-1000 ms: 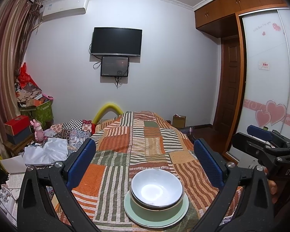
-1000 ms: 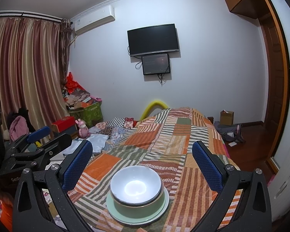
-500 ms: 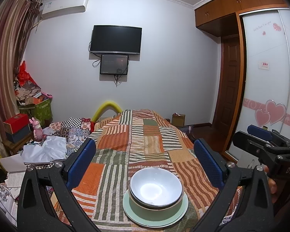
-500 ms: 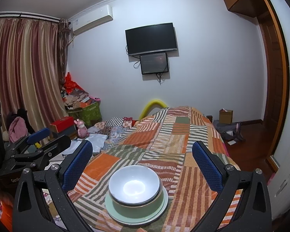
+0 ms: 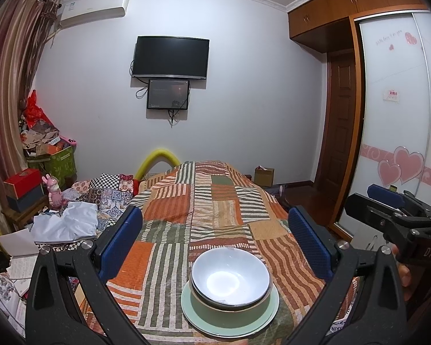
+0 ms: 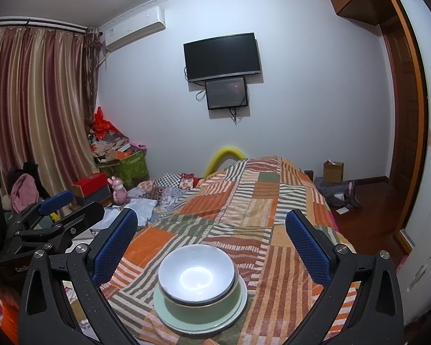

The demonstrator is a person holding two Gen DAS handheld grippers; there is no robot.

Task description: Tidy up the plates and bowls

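**Bowls stacked on the plate, both grippers wide and empty**

In the left wrist view we see our left gripper (image 5: 215, 247) with its jaws spread wide; the blue pads (image 5: 120, 241) stand far to each side and hold nothing. Between them, toward 6 o'clock in the picture, a white bowl (image 5: 230, 279) sits inside a green bowl (image 5: 232, 310), and this one sits on a pale green plate (image 5: 270, 316). The stack rests on the near end of a striped patchwork cover (image 5: 209, 215) and touches neither pad. At 3 o'clock the right gripper (image 5: 393, 215) comes into this view; a hand (image 5: 403, 273) shows under it.

In the right wrist view our right gripper (image 6: 211, 244) is also fully spread and empty. The same white bowl (image 6: 196, 276), green bowl (image 6: 201, 313) and plate (image 6: 241, 304) lie at 6 o'clock, a little left of centre, apart from both pads. The left gripper (image 6: 57, 210) shows at 9 o'clock.

On the far wall, at 12 o'clock, a dark television (image 5: 170, 57) hangs.
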